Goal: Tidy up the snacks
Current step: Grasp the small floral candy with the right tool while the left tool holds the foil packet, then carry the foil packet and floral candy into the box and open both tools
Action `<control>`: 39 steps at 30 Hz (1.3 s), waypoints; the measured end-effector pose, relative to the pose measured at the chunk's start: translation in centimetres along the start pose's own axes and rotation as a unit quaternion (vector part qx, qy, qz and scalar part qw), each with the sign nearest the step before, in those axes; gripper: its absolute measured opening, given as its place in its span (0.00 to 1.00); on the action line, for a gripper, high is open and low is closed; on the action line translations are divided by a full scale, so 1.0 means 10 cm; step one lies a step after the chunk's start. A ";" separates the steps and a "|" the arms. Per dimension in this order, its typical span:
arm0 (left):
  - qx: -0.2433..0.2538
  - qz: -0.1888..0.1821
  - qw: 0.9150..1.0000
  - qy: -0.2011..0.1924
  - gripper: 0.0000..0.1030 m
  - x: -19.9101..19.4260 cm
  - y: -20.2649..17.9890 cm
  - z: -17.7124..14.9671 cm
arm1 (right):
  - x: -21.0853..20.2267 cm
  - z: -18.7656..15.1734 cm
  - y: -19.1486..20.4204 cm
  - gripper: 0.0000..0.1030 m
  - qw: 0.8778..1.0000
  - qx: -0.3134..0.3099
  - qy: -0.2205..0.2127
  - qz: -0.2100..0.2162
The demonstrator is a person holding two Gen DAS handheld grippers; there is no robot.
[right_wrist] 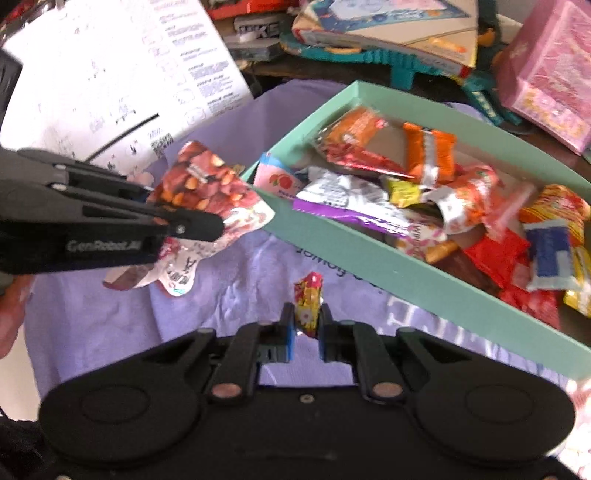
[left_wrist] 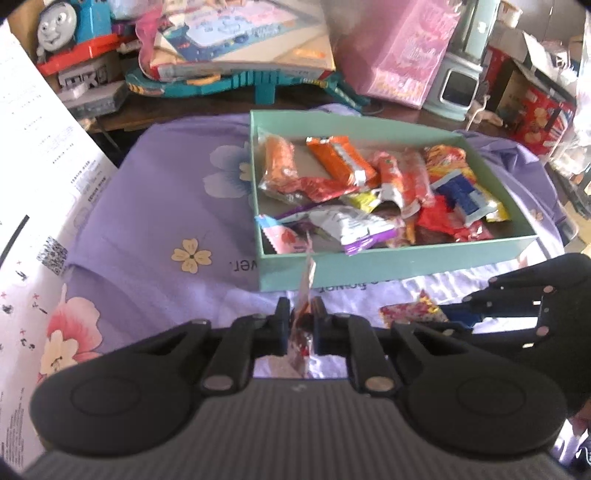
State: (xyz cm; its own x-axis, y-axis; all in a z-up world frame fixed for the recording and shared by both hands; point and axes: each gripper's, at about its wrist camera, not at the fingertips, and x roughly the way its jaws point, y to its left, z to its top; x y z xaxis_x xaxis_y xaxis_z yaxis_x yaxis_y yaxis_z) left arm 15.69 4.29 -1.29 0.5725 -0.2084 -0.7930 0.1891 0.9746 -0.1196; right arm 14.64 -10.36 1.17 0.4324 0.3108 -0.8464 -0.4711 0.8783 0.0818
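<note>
A mint-green box on a purple floral cloth holds several snack packets, orange, red and purple-white among them. My left gripper is shut on a red nut packet, seen edge-on, just in front of the box's near wall. In the right wrist view the left gripper shows holding that nut packet above the cloth beside the box's corner. My right gripper is shut on a small red-and-yellow candy packet. It also appears in the left wrist view.
A white printed sheet stands at the left. Behind the box lie a toy train, a teal toy track with a book, a pink box and a red carton.
</note>
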 end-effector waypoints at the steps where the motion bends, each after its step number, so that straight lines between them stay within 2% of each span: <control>1: -0.001 -0.001 1.000 -0.003 0.11 -0.05 -0.01 0.00 | -0.07 -0.02 -0.03 0.11 1.000 0.006 -0.005 -0.002; 9: 0.005 -0.019 0.999 -0.036 0.11 -0.43 -0.23 0.15 | -0.58 -0.09 -0.44 0.11 0.997 0.056 -0.050 -0.019; 15: 0.029 -0.032 0.997 -0.056 0.11 -0.41 -0.54 0.52 | -0.87 -0.05 -0.93 0.11 0.991 0.100 -0.075 -0.046; 20: 0.049 -0.032 0.996 -0.062 0.11 -0.20 -0.75 0.93 | -0.93 0.09 -1.28 0.11 0.988 0.114 -0.084 -0.067; 26: 0.057 -0.022 0.997 -0.051 0.11 0.24 -0.82 1.45 | -0.72 0.37 -1.59 0.11 0.985 0.127 -0.084 -0.076; 34: 0.055 0.004 0.998 -0.025 0.11 0.85 -0.83 1.79 | -0.27 0.70 -1.92 0.12 0.984 0.143 -0.075 -0.079; 36: 0.054 0.008 0.998 -0.021 0.12 0.98 -0.83 1.83 | -0.19 0.74 -1.99 0.16 0.983 0.150 -0.074 -0.081; 37: 0.053 0.014 0.998 -0.022 0.14 1.01 -0.83 1.83 | -0.15 0.77 -2.03 0.19 0.982 0.155 -0.073 -0.083; 38: 0.052 0.021 0.998 -0.022 0.26 1.04 -0.84 1.84 | -0.14 0.77 -2.05 0.29 0.981 0.158 -0.074 -0.083; 39: 0.051 0.021 0.998 -0.020 0.48 1.07 -0.85 1.85 | -0.13 0.78 -2.07 0.46 0.980 0.163 -0.079 -0.081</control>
State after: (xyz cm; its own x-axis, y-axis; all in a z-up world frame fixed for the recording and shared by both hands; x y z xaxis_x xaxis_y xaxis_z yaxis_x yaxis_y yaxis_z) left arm 34.95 -7.75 2.34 0.6127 -0.1721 -0.7713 0.2426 0.9698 -0.0237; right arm 29.87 -26.11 4.67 0.6065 0.1867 -0.7729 -0.1258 0.9823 0.1385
